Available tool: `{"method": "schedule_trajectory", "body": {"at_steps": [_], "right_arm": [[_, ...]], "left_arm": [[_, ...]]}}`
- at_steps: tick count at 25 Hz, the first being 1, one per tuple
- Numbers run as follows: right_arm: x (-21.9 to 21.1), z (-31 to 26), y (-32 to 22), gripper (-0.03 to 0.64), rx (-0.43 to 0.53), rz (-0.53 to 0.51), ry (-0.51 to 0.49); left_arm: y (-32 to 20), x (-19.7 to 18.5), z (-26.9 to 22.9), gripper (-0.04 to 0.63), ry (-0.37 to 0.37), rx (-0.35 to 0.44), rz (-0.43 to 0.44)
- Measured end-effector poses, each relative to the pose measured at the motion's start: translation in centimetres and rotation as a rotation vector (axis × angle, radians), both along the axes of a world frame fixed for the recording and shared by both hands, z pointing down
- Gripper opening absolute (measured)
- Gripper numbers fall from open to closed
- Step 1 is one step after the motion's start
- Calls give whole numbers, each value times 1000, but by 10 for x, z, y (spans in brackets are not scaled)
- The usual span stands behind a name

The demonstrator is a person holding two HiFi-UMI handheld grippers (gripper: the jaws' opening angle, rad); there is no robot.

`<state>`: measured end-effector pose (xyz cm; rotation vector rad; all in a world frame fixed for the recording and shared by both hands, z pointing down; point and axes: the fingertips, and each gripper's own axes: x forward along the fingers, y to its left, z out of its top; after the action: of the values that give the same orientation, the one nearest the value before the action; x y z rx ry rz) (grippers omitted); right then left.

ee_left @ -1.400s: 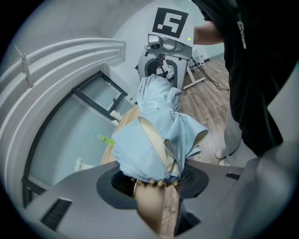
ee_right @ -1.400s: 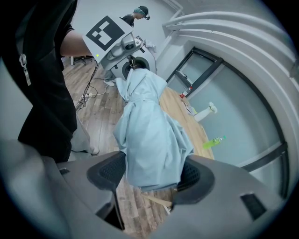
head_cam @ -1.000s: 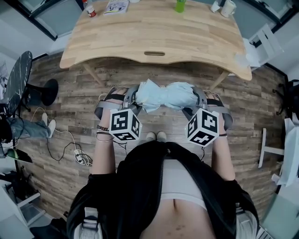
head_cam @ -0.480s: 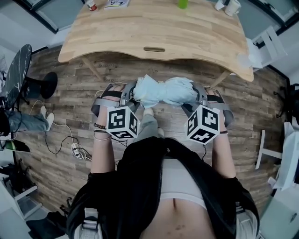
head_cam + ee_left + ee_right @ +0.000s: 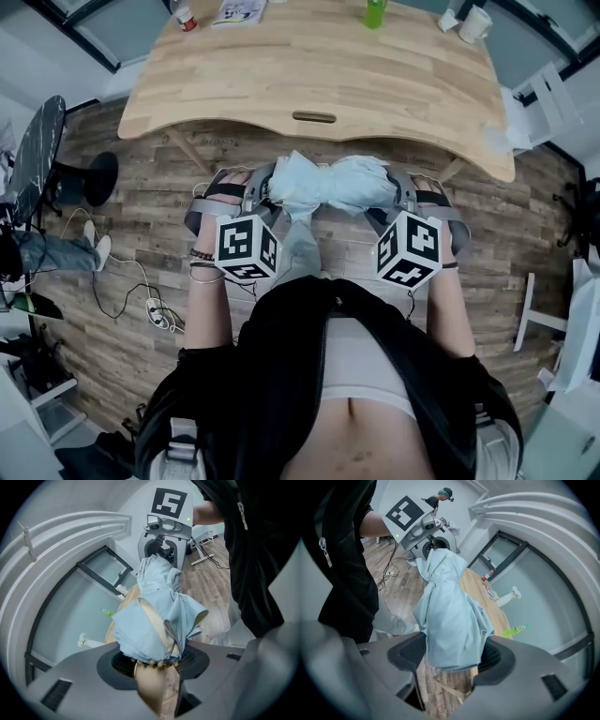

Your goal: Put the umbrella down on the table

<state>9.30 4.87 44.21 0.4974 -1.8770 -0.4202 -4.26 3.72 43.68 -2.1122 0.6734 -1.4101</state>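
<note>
The folded light-blue umbrella (image 5: 328, 187) hangs crosswise in the air in front of the person, above the wooden floor (image 5: 141, 234) and short of the desk (image 5: 319, 66). It touches neither. The left gripper (image 5: 265, 192) has its fingers (image 5: 117, 663) clamped on one end of the bundle, where the rib tips show. The right gripper (image 5: 398, 197) has its fingers (image 5: 408, 651) clamped on the other end's cloth. A green bottle (image 5: 375, 11) and a cup (image 5: 475, 22) stand at the desk's far edge.
</note>
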Motion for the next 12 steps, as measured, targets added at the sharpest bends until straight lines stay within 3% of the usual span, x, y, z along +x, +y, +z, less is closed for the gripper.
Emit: {"method": "schedule_trajectory", "body": {"at_steps": [12], "right_arm": [[-11,-2,-108,327,9,42,1]], "left_arm": [[-114,-10,-2,199,-1,9,45]]}}
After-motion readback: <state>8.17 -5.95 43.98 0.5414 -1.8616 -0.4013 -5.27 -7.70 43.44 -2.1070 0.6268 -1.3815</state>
